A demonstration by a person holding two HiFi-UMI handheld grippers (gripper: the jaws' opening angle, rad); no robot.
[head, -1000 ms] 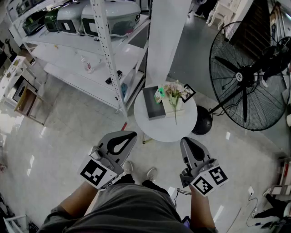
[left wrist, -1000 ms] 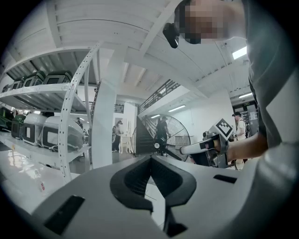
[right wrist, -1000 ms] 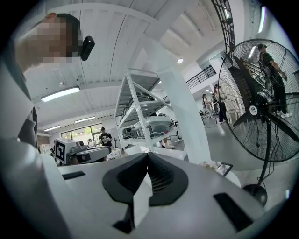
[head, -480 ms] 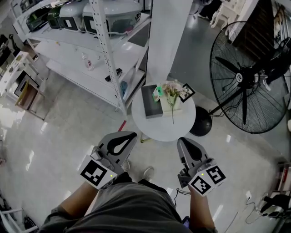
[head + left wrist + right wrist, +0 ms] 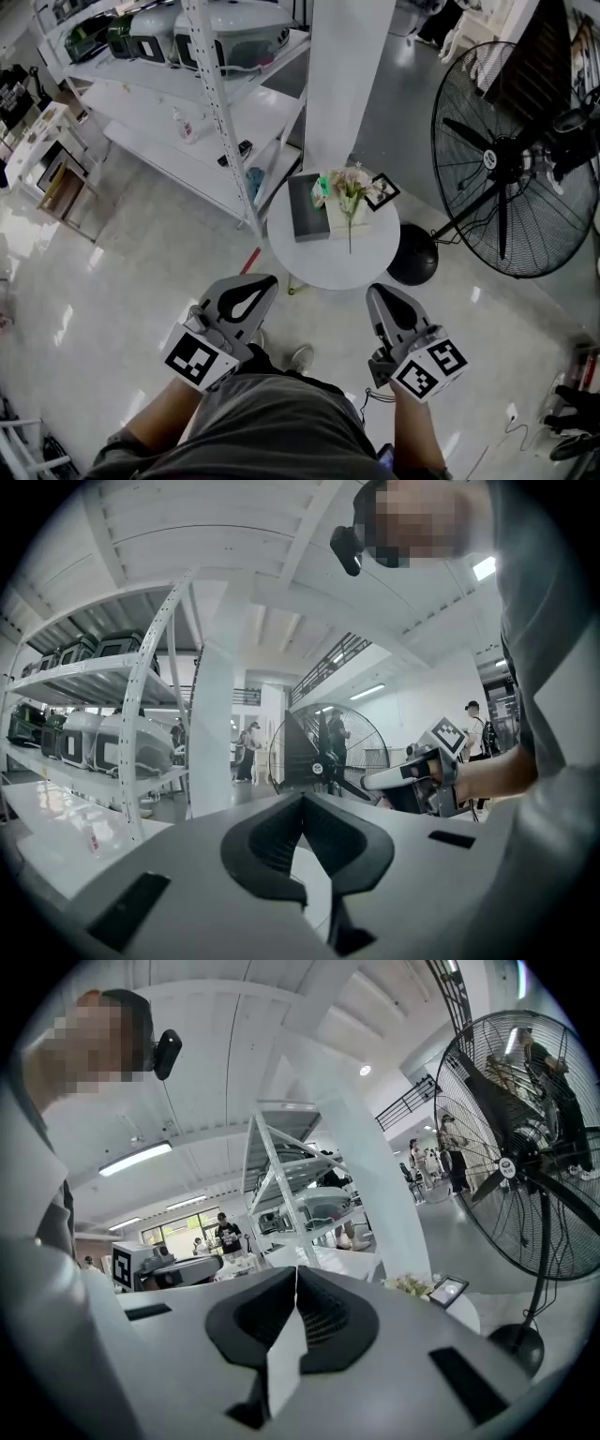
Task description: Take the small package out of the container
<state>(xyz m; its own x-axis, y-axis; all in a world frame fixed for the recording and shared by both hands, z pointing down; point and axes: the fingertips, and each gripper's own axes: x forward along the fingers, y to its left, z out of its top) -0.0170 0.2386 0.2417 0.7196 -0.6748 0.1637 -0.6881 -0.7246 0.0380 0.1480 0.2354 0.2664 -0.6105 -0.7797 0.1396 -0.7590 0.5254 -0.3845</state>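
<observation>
A round white table (image 5: 319, 262) stands ahead of me on the floor. On it lies a dark grey box-shaped container (image 5: 307, 211), with a small green package (image 5: 322, 191) at its right edge; whether the package is inside it I cannot tell. My left gripper (image 5: 264, 279) and right gripper (image 5: 379, 292) are held low near my waist, well short of the table. Both are shut with nothing between the jaws, as the left gripper view (image 5: 300, 801) and the right gripper view (image 5: 296, 1275) show.
Flowers (image 5: 351, 184) in a white box and a small picture frame (image 5: 382, 190) share the table. A large floor fan (image 5: 506, 159) stands to the right, a white shelf rack (image 5: 187, 84) to the left and a white pillar (image 5: 342, 75) behind the table.
The table sits slightly further left in the head view than before. Both grippers have stayed shut and low near my waist.
</observation>
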